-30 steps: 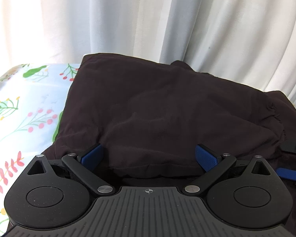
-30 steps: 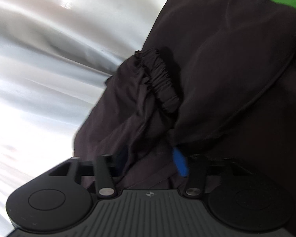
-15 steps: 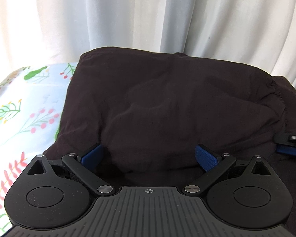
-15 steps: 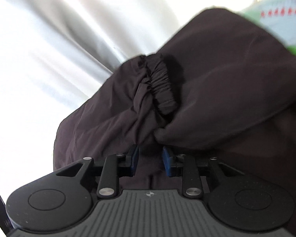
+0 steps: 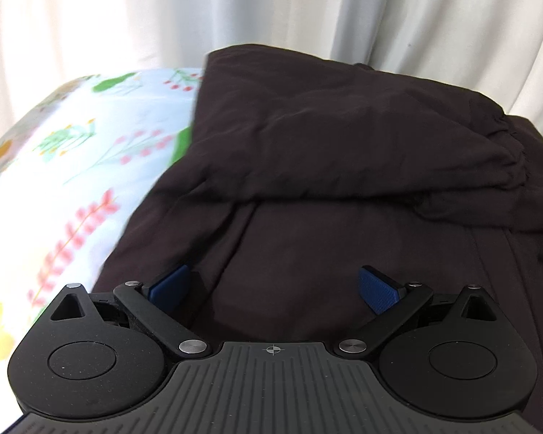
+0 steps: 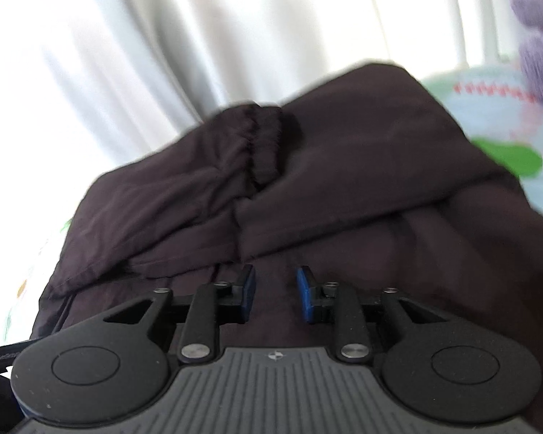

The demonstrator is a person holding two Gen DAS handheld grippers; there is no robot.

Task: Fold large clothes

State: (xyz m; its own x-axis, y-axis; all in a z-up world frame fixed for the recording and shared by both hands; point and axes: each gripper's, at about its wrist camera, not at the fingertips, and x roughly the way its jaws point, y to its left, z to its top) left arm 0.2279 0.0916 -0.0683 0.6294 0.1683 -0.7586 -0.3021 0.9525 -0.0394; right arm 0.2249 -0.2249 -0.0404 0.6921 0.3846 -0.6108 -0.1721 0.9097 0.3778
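A large dark brown garment [image 5: 344,152] lies on the floral sheet, its far part folded over the near part, with a gathered elastic hem [image 5: 514,152] at the right. My left gripper [image 5: 275,285] is open and empty just above the near layer. In the right wrist view the same garment [image 6: 344,188] shows its gathered hem [image 6: 260,144] on top. My right gripper [image 6: 275,289] hangs above the cloth with its blue pads a small gap apart and nothing between them.
A pale blue floral sheet [image 5: 72,166] covers the surface left of the garment and shows in the right wrist view [image 6: 506,137]. White curtains [image 5: 271,11] hang close behind. A blurred purple object [image 6: 539,36] is at the far right.
My right gripper let go of the folded cloth edge, opened and pulled back. My left gripper, open throughout, drew back toward me, and the folded flap now lies flat.
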